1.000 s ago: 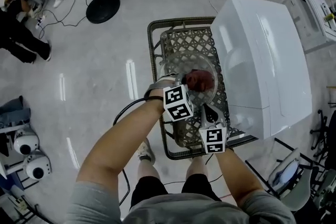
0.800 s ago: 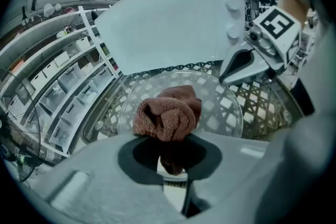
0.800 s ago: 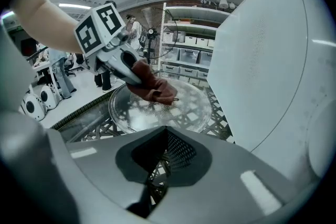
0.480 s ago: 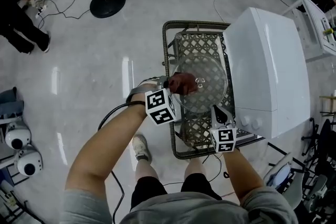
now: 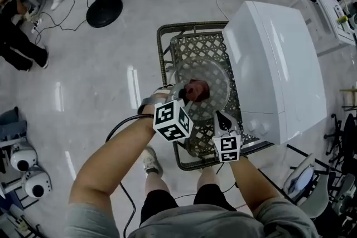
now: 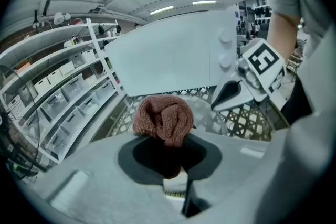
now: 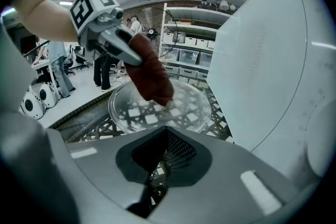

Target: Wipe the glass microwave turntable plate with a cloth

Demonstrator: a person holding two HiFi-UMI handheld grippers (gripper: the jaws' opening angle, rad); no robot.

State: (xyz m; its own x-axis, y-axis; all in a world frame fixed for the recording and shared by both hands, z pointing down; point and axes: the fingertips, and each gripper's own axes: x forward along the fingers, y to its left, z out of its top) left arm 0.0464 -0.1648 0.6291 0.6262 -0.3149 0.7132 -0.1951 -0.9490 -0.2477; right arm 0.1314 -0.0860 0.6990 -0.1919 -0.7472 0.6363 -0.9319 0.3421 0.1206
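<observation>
Left gripper: the left gripper (image 5: pixel 186 98) has its jaws closed tight on a bunched reddish-brown knitted cloth (image 6: pixel 164 120). The bunch stands out in front of the jaws and its tip is down on the glass.
Plate: the round clear glass turntable plate (image 5: pixel 216 76) lies flat on the dark metal lattice table (image 5: pixel 189 44), just beside the white microwave oven (image 5: pixel 279 58).
Right gripper: the right gripper (image 5: pixel 220 120) has its jaws pressed together, and I see nothing between them. Its tip is at the near rim of the plate; I cannot tell whether it touches the rim.
What changed: one second ago the cloth was about in the middle of the plate. Half a second ago it was at the left edge. Now it is inside again, a little left of the middle and toward the person. The right gripper has stayed at the near rim all this time.
Meaning for the task: I judge this as one wiping stroke, out to the edge and back, so the wiping is under way. The far part and the part next to the microwave oven probably still need passes.
Risk: the plate seems to lie loose on the lattice, so a strong push may slide it.
</observation>
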